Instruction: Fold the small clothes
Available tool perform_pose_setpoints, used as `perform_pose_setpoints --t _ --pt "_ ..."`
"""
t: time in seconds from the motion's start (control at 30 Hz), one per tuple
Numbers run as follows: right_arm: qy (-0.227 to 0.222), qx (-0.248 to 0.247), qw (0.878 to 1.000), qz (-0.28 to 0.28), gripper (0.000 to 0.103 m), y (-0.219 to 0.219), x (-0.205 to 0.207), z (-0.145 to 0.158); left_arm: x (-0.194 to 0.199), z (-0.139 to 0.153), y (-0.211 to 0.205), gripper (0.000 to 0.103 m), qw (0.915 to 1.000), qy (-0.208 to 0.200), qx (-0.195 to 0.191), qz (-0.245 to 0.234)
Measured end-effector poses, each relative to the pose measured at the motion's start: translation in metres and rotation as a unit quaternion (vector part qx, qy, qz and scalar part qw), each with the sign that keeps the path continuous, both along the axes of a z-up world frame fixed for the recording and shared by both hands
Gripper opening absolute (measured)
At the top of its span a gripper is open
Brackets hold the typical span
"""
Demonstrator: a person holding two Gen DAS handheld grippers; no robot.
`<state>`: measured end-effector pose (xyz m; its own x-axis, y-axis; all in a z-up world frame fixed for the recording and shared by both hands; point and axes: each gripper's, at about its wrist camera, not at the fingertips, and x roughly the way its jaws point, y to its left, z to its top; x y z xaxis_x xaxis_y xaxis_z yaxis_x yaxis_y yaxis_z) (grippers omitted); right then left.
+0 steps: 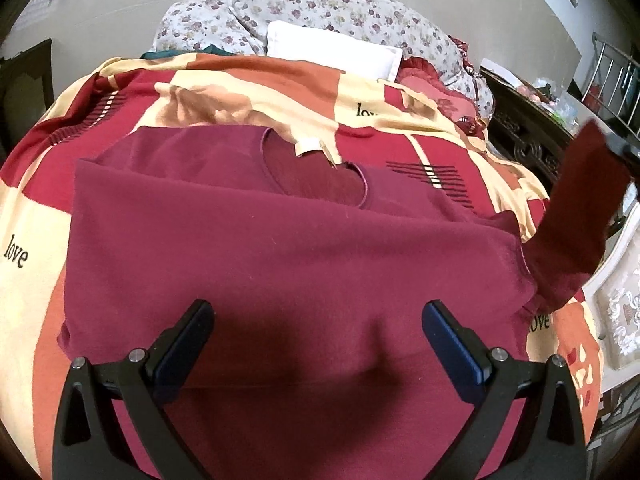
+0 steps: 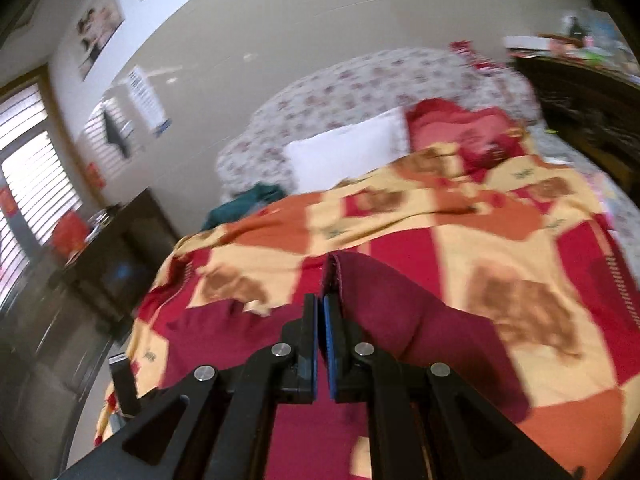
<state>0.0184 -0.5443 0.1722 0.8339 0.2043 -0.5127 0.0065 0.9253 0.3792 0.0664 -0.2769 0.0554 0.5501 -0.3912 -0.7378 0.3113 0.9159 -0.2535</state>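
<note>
A maroon shirt [image 1: 280,248] lies flat on a patchwork bedspread [image 1: 36,216], its sleeve [image 2: 384,304] lifted clear at the bed's edge, apparently pinched in the clenched right gripper [image 2: 321,312]. The left gripper [image 1: 318,320] hovers released above the hem.

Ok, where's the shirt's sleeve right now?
The sleeve is lifted off the patterned blanket at the right edge of the left wrist view, pinched in the right gripper, whose jaws are shut on it.
</note>
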Motion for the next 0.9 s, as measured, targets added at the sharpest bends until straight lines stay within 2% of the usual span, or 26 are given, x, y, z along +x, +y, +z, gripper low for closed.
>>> perform_pose_setpoints --t 0.17,0.37,0.47,0.5,0.53,0.6,0.77,0.9 --pt "0.040 0.023 0.998 0.053 0.004 0.045 0.038 -0.045 0.004 -0.006 0.005 0.103 1.0000 0.005 0.001 0.004" --pt "0.072 0.063 0.991 0.095 0.004 0.082 0.065 -0.094 0.007 -0.010 0.017 0.103 0.9997 0.017 -0.012 0.012" --pt "0.114 0.096 0.984 0.098 0.008 0.086 0.081 -0.126 0.007 -0.008 0.020 0.103 0.9996 0.015 -0.021 0.011" --pt "0.119 0.120 0.981 0.096 0.019 0.082 0.082 -0.134 0.007 -0.008 0.021 0.103 0.9995 0.015 -0.027 0.010" --pt "0.120 0.134 0.979 0.094 0.034 0.078 0.083 -0.137 0.008 -0.007 0.021 0.103 0.9992 0.017 -0.035 0.009" --pt "0.107 0.153 0.977 0.100 0.045 0.071 0.074 -0.135 0.008 -0.006 0.020 0.103 0.9984 0.021 -0.051 0.003" --pt "0.074 0.095 0.988 0.094 0.048 0.055 0.046 -0.103 0.007 0.001 -0.002 0.103 0.9972 0.015 -0.071 -0.019" --pt "0.073 0.030 0.996 0.035 0.048 0.022 0.025 -0.090 0.009 0.004 -0.026 0.103 0.9951 0.021 -0.091 -0.034"
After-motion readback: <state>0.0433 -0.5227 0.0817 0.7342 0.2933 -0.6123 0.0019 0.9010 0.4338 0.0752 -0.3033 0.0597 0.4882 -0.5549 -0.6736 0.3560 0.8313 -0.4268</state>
